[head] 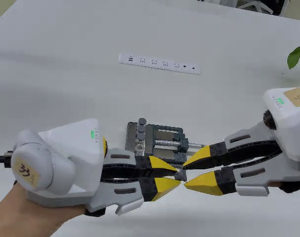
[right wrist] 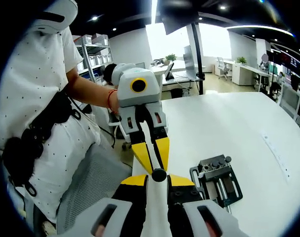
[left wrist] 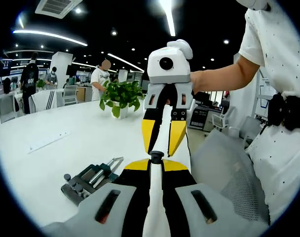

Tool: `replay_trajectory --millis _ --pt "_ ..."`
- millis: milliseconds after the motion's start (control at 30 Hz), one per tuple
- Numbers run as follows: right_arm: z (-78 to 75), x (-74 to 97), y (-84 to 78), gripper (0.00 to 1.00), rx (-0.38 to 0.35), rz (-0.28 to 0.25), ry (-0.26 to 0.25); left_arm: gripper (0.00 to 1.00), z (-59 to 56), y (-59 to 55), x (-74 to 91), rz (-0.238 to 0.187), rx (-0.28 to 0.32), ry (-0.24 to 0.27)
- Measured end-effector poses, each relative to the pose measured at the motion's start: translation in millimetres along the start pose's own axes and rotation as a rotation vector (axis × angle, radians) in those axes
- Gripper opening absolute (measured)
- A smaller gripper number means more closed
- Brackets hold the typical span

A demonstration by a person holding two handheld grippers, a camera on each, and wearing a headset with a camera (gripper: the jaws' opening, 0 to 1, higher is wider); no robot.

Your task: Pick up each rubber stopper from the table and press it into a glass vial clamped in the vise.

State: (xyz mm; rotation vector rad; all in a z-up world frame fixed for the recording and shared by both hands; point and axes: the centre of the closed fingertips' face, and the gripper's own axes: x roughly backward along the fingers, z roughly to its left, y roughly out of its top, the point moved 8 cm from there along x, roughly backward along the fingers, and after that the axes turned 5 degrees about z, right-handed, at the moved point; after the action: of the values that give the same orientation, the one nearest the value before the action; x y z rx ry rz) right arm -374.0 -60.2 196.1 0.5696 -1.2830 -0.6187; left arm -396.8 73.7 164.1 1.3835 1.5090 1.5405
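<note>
Head view downward; gripper views opposed, all sharing vise [head: 165,134].

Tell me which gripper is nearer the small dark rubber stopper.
Left. The left gripper is shut on the dark rubber stopper; the right gripper faces it, jaws open, tips flanking it.

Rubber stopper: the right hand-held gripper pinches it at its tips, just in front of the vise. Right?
No: the left hand-held gripper pinches the rubber stopper at its tips, just in front of the vise; the right hand-held gripper faces it, jaws open. The head view shows this.
</note>
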Motion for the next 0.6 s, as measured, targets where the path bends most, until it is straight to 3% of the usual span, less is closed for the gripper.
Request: replay_trajectory --millis 600 --pt "2.3 3.4 2.1 0.07 -0.007 -0.019 0.014 0.04 -3.6 3.0 -0.5 -0.006 -0.005 -0.023"
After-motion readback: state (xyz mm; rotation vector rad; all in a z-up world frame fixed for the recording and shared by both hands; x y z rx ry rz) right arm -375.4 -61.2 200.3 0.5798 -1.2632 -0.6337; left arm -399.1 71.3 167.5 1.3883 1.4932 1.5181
